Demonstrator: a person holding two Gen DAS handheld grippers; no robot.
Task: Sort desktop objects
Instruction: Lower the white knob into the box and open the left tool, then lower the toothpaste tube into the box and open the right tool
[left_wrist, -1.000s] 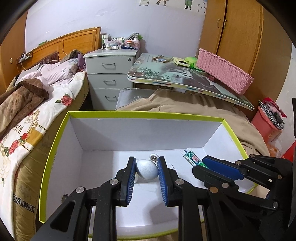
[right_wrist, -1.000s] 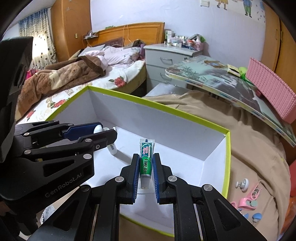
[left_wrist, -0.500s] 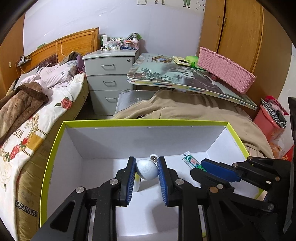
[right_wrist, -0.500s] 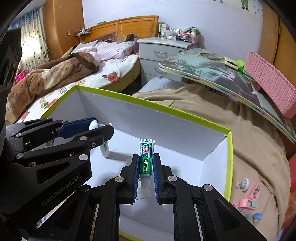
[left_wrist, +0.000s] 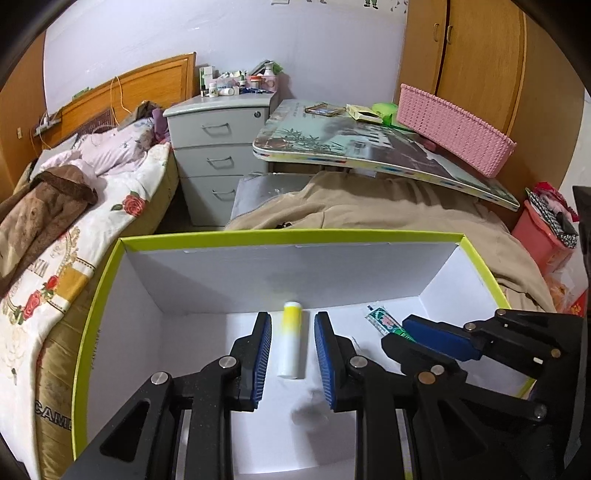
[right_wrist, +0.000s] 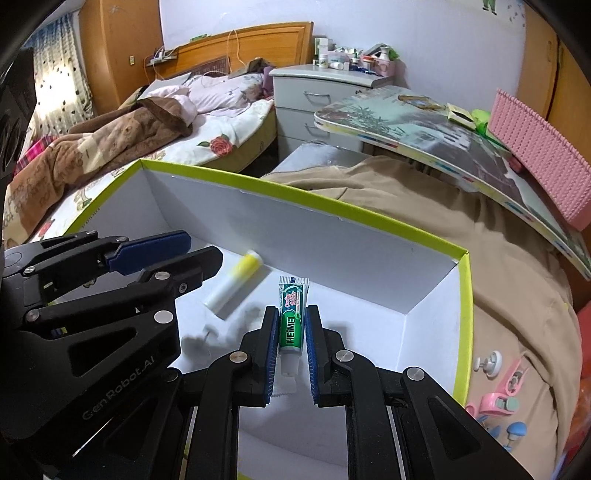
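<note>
The left hand-held gripper (left_wrist: 291, 350) pointed forward and downward, its blue-padded jaws spread apart with a clear gap between them and gripping nothing. The right hand-held gripper (right_wrist: 291, 350) sat just beside it on the right, angled the same way, its jaws drawn close and pressed against both sides of a small green tube (right_wrist: 292, 325). The two black frames were near each other, not touching.
</note>
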